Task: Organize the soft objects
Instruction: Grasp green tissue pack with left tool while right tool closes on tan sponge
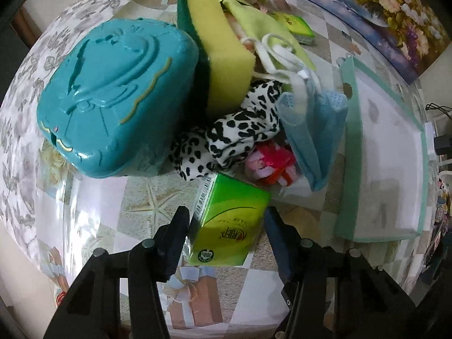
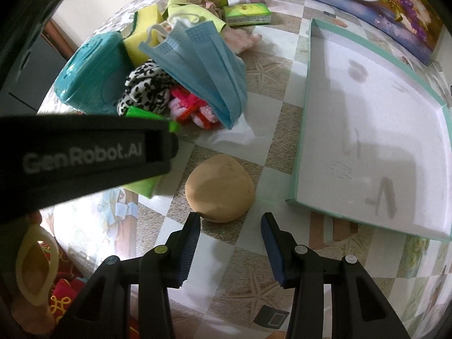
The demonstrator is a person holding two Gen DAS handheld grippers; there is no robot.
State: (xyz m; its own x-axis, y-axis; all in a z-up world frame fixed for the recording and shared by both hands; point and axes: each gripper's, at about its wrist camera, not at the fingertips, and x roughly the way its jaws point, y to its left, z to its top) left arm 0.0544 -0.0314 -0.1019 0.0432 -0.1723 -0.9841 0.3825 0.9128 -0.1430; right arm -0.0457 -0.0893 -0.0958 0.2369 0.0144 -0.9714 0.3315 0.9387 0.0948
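Note:
A green tissue pack (image 1: 228, 220) lies on the patterned table, and my left gripper (image 1: 226, 220) points straight down with its pads pressed on both sides of the pack. Behind it is a heap of soft things: a leopard-print cloth (image 1: 240, 130), a blue face mask (image 1: 310, 130), a pink-red pompom (image 1: 271, 166) and a yellow-green sponge (image 1: 223, 45). In the right wrist view my right gripper (image 2: 231, 223) stands open above the table with nothing between its fingers. A tan round soft lump (image 2: 220, 189) sits just beyond its fingertips. The left gripper's black body (image 2: 84, 158) covers most of the pack there.
A shallow white tray with a mint rim (image 2: 305, 113) lies right of the heap, nothing in it. A teal plastic box (image 1: 113, 93) stands at the left. A second tissue pack (image 2: 248, 14), a lime cloth pouch (image 1: 254, 17) and a flower painting (image 1: 381, 8) are at the back.

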